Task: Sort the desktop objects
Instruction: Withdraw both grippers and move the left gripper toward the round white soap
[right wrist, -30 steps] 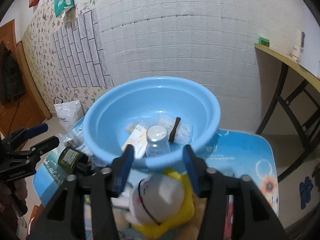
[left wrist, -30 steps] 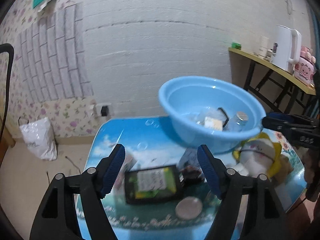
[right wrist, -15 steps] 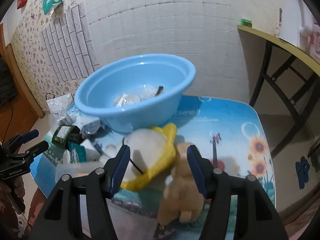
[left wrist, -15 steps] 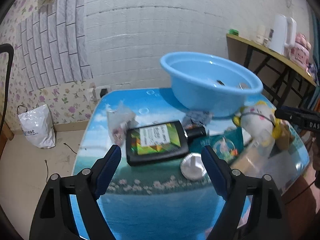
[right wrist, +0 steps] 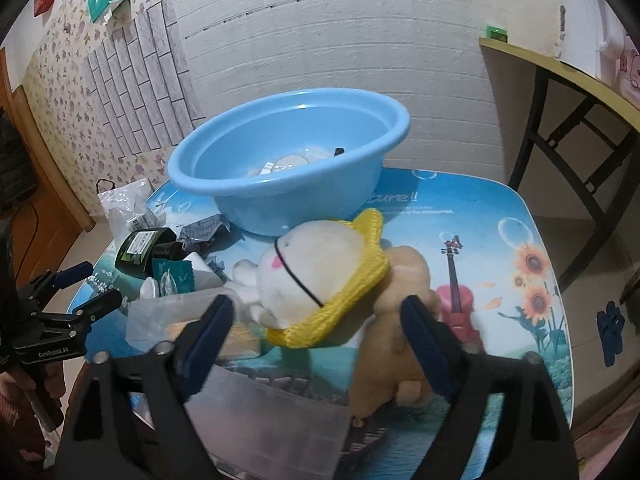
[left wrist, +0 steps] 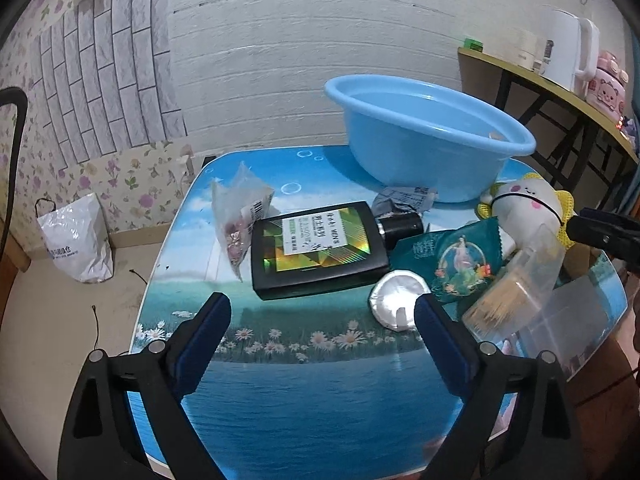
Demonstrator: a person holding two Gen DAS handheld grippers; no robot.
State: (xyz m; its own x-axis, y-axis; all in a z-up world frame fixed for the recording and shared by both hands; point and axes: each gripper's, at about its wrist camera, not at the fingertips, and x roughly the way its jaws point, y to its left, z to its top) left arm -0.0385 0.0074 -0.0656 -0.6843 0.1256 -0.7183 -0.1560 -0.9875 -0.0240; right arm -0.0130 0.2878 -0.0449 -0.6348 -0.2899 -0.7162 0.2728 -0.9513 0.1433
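Observation:
My left gripper (left wrist: 322, 320) hangs over the near part of the blue picture table (left wrist: 304, 392), its jaws opening with nothing between them. Just beyond lie a flat black bottle (left wrist: 320, 244), a clear packet of dried flowers (left wrist: 240, 216), a silver foil lid (left wrist: 398, 300) and a teal sachet (left wrist: 452, 260). The blue basin (left wrist: 424, 140) stands at the back with small items inside. My right gripper (right wrist: 316, 320) is also opening; a white plush in a yellow hat (right wrist: 316, 264) lies ahead between its fingers, untouched. A brown plush (right wrist: 400, 320) lies by the right finger.
A clear plastic box (right wrist: 240, 400) lies under the right gripper. The left gripper (right wrist: 96, 284) shows at the table's left edge. A side desk (left wrist: 520, 76) with a white kettle (left wrist: 568, 52) stands to the right. On the floor sit a white bag (left wrist: 76, 240) and slippers (right wrist: 610, 332).
Both grippers drew back and down from the basin, which now sits farther off. Both pairs of jaws spread wider. The black bottle is now ahead of the left fingers.

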